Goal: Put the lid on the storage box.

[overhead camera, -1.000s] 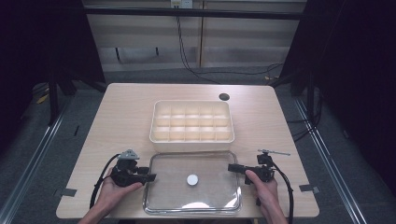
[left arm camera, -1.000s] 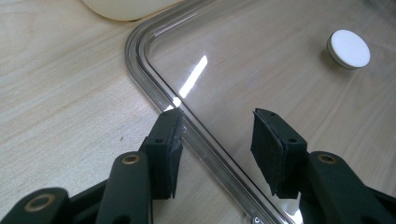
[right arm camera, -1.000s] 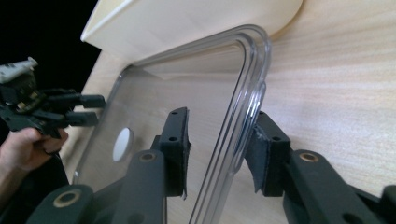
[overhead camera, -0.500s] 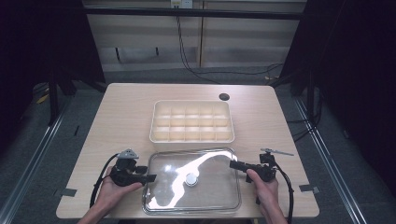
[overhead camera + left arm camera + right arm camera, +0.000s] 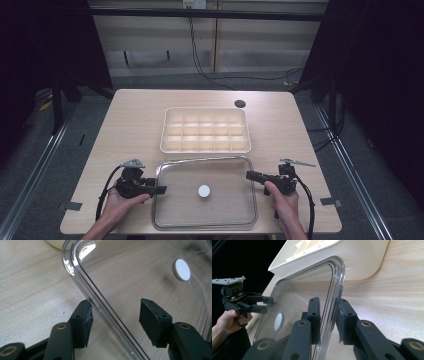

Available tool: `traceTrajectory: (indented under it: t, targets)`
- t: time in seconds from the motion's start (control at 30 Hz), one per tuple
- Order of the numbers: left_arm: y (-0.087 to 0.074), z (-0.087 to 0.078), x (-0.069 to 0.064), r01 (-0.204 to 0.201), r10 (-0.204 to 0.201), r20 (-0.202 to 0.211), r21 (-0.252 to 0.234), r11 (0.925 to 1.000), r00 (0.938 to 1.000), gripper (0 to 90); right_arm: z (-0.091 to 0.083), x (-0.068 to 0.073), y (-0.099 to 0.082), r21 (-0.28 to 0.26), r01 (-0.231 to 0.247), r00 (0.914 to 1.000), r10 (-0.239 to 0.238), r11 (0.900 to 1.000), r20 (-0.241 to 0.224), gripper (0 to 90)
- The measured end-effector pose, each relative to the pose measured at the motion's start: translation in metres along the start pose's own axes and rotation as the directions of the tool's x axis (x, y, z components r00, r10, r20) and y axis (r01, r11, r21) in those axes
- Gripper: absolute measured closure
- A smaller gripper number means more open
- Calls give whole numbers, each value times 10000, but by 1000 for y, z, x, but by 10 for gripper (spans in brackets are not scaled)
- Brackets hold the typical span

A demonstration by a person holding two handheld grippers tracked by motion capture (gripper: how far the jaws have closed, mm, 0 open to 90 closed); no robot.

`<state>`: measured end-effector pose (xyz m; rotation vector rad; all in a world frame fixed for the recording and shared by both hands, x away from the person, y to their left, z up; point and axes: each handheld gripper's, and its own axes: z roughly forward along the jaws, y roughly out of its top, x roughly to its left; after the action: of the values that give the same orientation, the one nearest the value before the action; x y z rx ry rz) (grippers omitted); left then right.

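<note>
A clear plastic lid [image 5: 215,210] with a white round disc [image 5: 204,190] at its middle lies on the table's front half. My left gripper [image 5: 159,189] is at the lid's left edge. In the left gripper view the lid's rim [image 5: 100,310] runs between the jaws of my left gripper [image 5: 115,302]; they have just been closing, and the far pad stands apart from the rim, so it is open. My right gripper [image 5: 248,175] is at the lid's right edge. In the right gripper view, my right gripper [image 5: 328,301] is shut on the rim of the lid [image 5: 294,302].
A cream tray [image 5: 162,145] with several empty compartments stands just behind the lid, its wall [image 5: 362,260] close to the lid's back edge. A dark round hole [image 5: 240,104] is in the tabletop behind the tray. Bare wood lies left and right of the tray.
The bright glare that lay across the lid half a second ago is gone and its outline has shifted slightly. Both hands stay at its side edges.
</note>
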<state>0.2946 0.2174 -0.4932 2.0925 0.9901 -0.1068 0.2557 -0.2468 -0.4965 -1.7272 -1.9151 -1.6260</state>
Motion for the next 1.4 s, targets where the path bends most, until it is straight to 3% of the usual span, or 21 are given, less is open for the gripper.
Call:
traceTrajectory:
  t: [0.3, 0.43, 0.7, 0.87, 1.03, 1.13, 1.4]
  targets:
    - [3, -7, 1, 122, -119, 55, -497, 9987, 9999, 529, 0, 1, 1, -19, 140, 9997, -140, 9999, 184, 736]
    - [5, -10, -2, -66, 80, 194, -707, 9975, 9998, 531, -1, 7, 1, 1, 452, 9976, -452, 9990, 518, 717]
    - [10, -18, -6, -235, 264, 251, -1114, 9935, 9993, 574, -4, 12, 4, -199, 841, 9945, -826, 9963, 650, 702]
    - [10, -22, -6, -134, 176, 313, -1317, 9912, 9994, 597, -5, 19, 5, -155, 1276, 9878, -1256, 9917, 919, 687]
    - [12, -27, -5, -22, 80, 377, -1515, 9885, 9993, 626, -7, 21, 5, -325, 1048, 9923, -1024, 9940, 690, 699]
    - [14, -31, -6, -183, 224, 242, -1576, 9873, 9995, 628, -7, 27, 7, -362, 1257, 9895, -1227, 9914, 769, 699]
    - [16, -34, -7, -270, 334, 341, -1735, 9845, 9989, 648, -9, 34, 10, -352, 1677, 9803, -1628, 9852, 1117, 682]
